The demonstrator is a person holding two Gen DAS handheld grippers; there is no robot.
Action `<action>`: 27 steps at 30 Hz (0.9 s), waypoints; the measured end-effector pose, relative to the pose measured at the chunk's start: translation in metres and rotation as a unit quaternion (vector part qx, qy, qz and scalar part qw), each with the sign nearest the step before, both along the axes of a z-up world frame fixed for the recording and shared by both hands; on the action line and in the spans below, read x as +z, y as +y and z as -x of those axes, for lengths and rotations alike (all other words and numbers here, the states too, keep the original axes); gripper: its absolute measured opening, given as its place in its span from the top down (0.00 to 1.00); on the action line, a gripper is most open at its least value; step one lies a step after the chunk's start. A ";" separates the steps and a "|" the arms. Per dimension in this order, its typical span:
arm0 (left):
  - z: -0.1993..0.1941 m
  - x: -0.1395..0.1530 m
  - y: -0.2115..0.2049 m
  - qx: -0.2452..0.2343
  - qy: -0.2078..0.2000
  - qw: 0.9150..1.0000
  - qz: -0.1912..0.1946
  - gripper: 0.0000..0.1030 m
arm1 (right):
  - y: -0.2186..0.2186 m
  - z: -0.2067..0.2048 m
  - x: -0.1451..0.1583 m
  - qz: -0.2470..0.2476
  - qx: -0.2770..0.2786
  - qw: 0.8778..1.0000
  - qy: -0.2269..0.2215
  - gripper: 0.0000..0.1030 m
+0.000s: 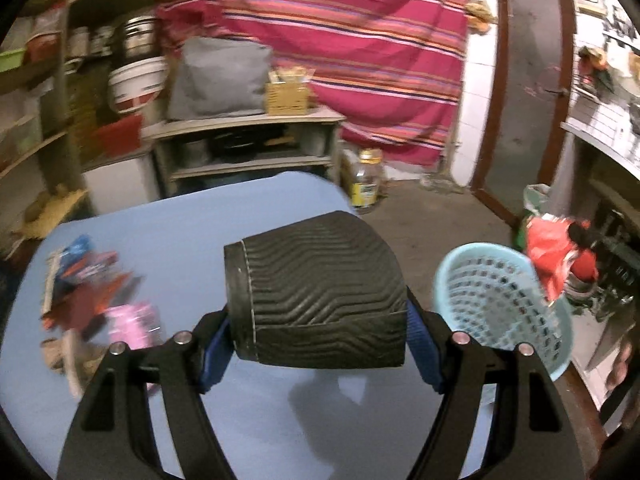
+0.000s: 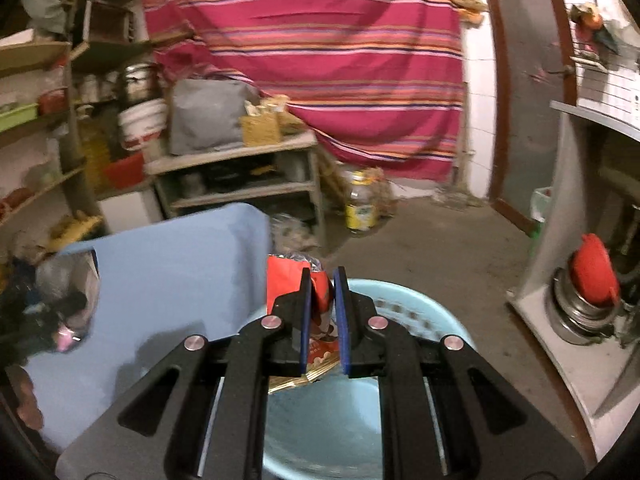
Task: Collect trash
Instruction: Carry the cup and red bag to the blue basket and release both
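A black ribbed paper cup (image 1: 316, 264) lies on its side between the blue pads of my left gripper (image 1: 320, 308), which is shut on it above the blue table (image 1: 180, 220). Several crumpled wrappers (image 1: 92, 288) are piled at the table's left. A light blue perforated basket (image 1: 496, 312) stands at the table's right edge. My right gripper (image 2: 323, 276) is shut on a red snack wrapper (image 2: 282, 280) and hangs over the basket (image 2: 420, 312). The wrapper pile (image 2: 60, 300) is blurred at the left edge of the right wrist view.
Behind the table stands a low shelf unit (image 1: 248, 124) with a grey bag and a box. A yellow-labelled bottle (image 1: 366, 184) sits on the floor. A counter on the right holds steel containers with a red lid (image 2: 588, 292). A striped curtain (image 1: 340, 40) hangs at the back.
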State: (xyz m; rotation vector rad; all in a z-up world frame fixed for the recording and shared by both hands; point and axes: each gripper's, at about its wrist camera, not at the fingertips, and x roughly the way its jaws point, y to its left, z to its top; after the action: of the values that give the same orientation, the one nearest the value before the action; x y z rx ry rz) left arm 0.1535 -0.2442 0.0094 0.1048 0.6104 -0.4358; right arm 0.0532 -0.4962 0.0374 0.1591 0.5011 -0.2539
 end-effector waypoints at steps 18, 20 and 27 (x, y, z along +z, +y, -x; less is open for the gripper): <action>-0.005 -0.041 -0.173 -0.121 0.029 0.992 -0.036 0.29 | -0.068 0.022 -0.032 -0.024 -0.053 0.998 0.024 0.88; -0.005 -0.044 -0.183 -0.123 0.035 0.991 -0.036 0.28 | -0.067 0.021 -0.034 -0.020 -0.054 0.998 0.029 0.88; -0.008 -0.042 -0.187 -0.127 0.035 0.991 -0.037 0.19 | -0.076 0.022 -0.040 -0.036 -0.061 0.997 0.031 0.88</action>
State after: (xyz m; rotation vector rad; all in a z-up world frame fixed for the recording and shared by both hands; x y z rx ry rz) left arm 0.1612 -0.4309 -0.0323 0.2399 0.6850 -0.6658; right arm 0.0311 -0.5718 -0.0022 0.2527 0.5642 -0.3613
